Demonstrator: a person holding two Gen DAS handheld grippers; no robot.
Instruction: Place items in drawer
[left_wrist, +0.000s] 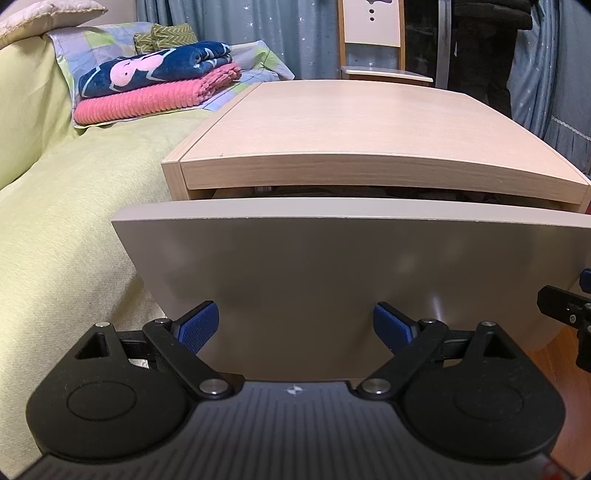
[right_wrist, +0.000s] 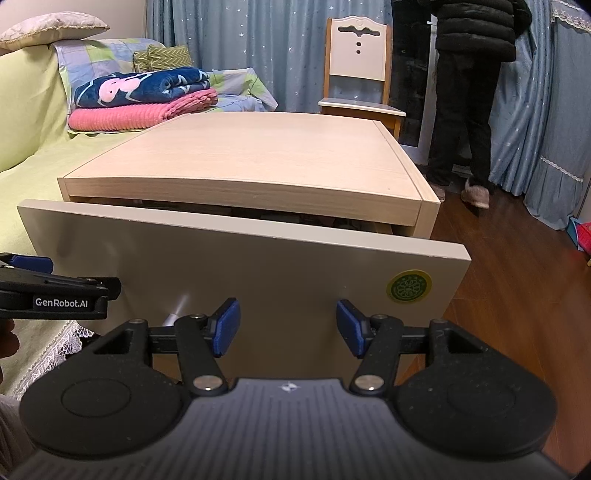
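A light wooden nightstand (left_wrist: 351, 122) (right_wrist: 251, 155) stands beside a bed. Its grey drawer front (left_wrist: 332, 273) (right_wrist: 240, 266) is pulled out a little, leaving a narrow dark gap under the top where dim contents barely show. My left gripper (left_wrist: 295, 326) is open, its blue pads right up against the drawer front, with nothing between them. My right gripper (right_wrist: 288, 326) is also open and empty, close to the same front near a green round sticker (right_wrist: 409, 286). Each gripper appears at the edge of the other's view.
Folded blue and pink blankets (left_wrist: 155, 85) (right_wrist: 140, 99) lie on the yellow-green bed (left_wrist: 74, 221). A wooden chair (right_wrist: 360, 74) and a person in dark clothes (right_wrist: 472, 92) stand behind the nightstand by blue curtains. Dark wooden floor (right_wrist: 517, 295) lies to the right.
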